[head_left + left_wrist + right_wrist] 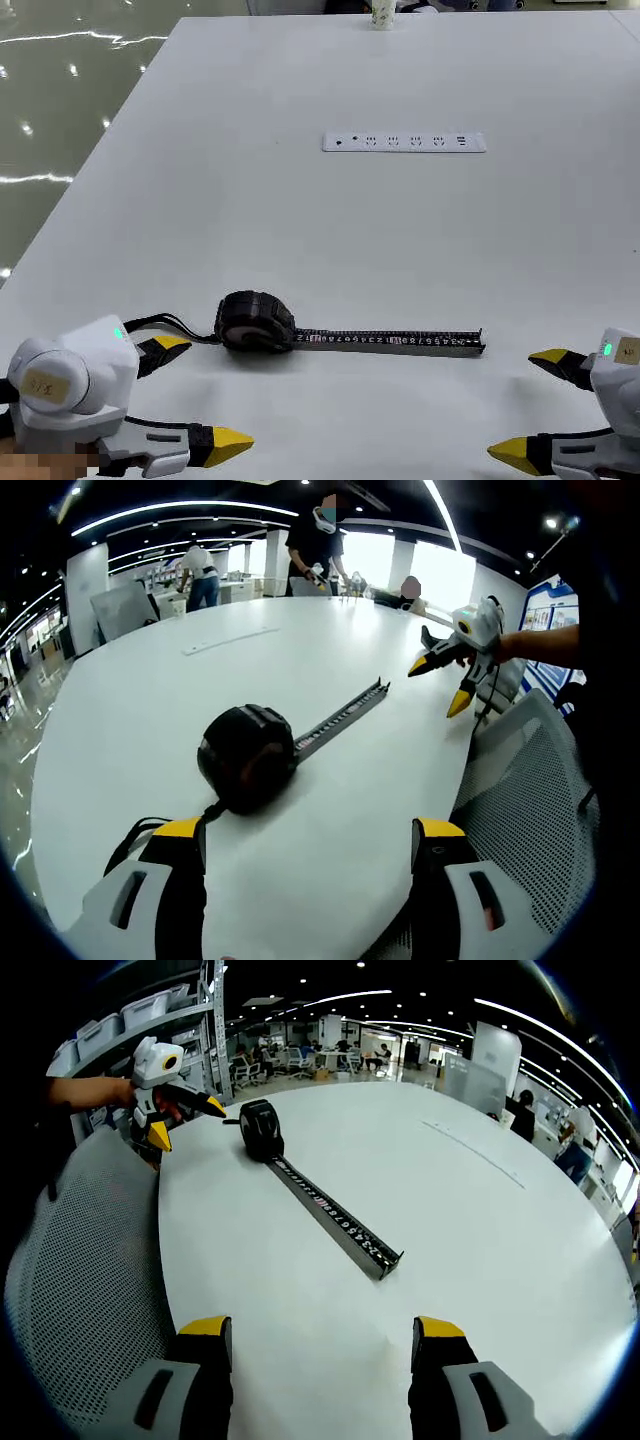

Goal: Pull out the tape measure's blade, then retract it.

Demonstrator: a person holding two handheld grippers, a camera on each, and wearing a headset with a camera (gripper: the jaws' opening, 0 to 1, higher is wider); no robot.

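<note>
The tape measure (255, 322) lies on the white table (300, 220) with its blade (390, 341) drawn out flat along the surface. The pull-out step therefore appears complete, and retraction is judged to be the step left, since the blade is not yet back in the case. The case sits just ahead of the left gripper (205, 392), close to its upper yellow tip. In the left gripper view it lies ahead of the two jaws, toward the left one. A black cord (165, 322) runs from the case toward that gripper; contact cannot be told. The left gripper's jaws stand apart and hold nothing. The blade runs from the case toward the right gripper (529, 403), and its end hook (481, 340) stops near that gripper but clear of it. The right gripper's jaws likewise stand apart and empty, with the hook ahead of them in the right gripper view.
</note>
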